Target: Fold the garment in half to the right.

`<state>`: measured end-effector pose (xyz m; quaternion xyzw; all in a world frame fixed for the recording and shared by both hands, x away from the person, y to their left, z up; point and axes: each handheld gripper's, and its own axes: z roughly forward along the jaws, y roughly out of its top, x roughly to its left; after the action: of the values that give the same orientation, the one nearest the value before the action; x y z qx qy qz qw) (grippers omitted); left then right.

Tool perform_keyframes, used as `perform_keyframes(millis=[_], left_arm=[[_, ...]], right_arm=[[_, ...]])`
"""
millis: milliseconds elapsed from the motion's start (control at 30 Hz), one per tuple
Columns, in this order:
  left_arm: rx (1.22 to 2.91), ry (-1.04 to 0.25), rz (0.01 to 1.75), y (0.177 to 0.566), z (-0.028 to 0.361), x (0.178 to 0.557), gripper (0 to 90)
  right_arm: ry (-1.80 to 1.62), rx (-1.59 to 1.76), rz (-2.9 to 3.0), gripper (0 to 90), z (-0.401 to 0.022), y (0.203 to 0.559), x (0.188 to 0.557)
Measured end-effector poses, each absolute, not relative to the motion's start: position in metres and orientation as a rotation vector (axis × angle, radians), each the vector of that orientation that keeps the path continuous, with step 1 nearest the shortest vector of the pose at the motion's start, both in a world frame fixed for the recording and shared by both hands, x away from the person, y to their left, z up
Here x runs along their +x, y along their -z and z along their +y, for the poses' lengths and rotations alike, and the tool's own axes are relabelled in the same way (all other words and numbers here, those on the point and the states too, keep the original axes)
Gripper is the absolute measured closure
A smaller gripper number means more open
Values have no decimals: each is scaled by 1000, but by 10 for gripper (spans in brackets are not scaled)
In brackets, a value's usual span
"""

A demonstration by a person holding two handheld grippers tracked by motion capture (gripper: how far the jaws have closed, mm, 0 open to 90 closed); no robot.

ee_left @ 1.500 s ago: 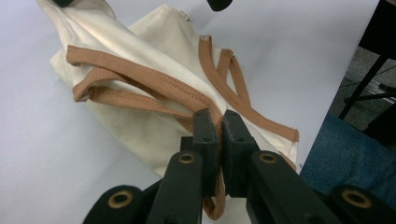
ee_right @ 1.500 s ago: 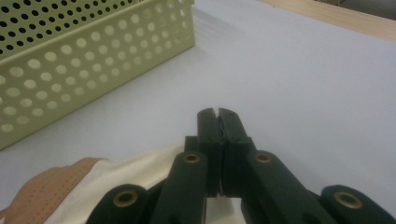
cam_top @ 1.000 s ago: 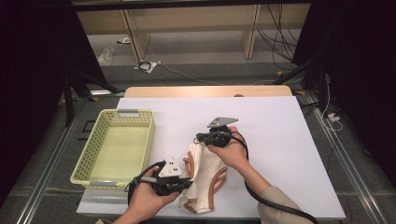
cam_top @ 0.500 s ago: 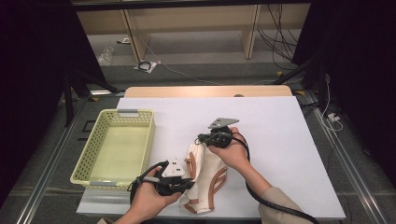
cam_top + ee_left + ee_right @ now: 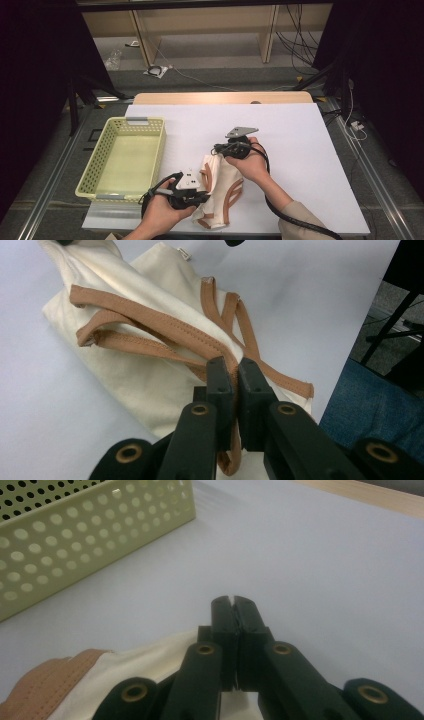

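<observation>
A cream cloth bag (image 5: pixel 223 176) with brown straps (image 5: pixel 150 322) lies crumpled on the white table (image 5: pixel 300 135), near its front edge. My left gripper (image 5: pixel 204 197) is at the bag's near left side. In the left gripper view this gripper (image 5: pixel 235 372) is shut on a brown strap, which shows between its jaws. My right gripper (image 5: pixel 218 149) is at the bag's far end. In the right gripper view it (image 5: pixel 232 607) is shut on the bag's cream cloth (image 5: pixel 145 665), a white sliver showing at the jaw tips.
A pale green perforated basket (image 5: pixel 162 150) stands empty on the table's left side, and its wall (image 5: pixel 75 535) rises ahead of my right gripper. White tabletop stretches to the right of the bag. Shelving and cables lie on the floor beyond the table.
</observation>
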<state>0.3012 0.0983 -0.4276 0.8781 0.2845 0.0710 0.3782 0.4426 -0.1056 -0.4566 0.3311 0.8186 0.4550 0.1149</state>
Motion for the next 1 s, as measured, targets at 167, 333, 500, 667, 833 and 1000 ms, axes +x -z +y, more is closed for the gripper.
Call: perform_keyframes(millis=[167,333,500,667,833,1000], left_arm=[[2251,-184,722,428,96,301,852],[2256,-183,718,428,94,301,852],[2257,-184,716,428,93,301,852],[2260,-182,713,429,91,301,852],[2264,-181,710,429,91,301,852],[2266,-180,707,429,90,301,852]], right_arm=[[-1331,973,2400,894,-108,457,442],[-1325,975,2400,895,-109,458,442],[-1325,983,2398,895,-111,458,441],[-1322,984,2396,895,-113,457,441],[-1327,986,2394,894,-114,458,441],[-1325,988,2396,894,-115,458,440]])
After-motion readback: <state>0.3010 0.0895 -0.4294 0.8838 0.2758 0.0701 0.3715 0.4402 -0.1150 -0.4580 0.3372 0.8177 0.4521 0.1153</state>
